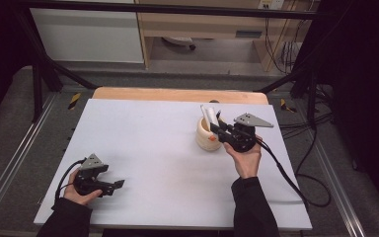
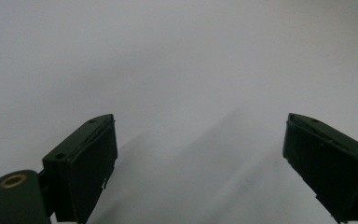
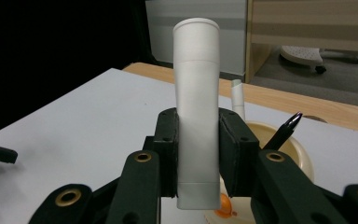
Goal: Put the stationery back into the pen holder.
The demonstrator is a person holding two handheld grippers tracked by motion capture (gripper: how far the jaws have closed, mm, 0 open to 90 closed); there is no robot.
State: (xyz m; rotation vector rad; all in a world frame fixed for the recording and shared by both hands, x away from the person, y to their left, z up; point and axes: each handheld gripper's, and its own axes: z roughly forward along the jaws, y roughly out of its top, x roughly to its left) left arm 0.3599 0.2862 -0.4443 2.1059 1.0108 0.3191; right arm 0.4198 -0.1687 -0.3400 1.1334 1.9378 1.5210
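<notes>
Dim, soft-focus frames; faint shadows

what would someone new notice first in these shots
First, the white tube, standing upright and clamped between the jaws of the right gripper, beside the cream holder toward the table's right. A dark pen leans in that holder. The left gripper waits open over the bare white table, near left.

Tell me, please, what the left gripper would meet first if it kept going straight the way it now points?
Probably just the white table surface. The left gripper points right along the near edge, jaws open, and its own view shows bare surface ahead. The cream cup stands well off that line, beside the right gripper.
</notes>
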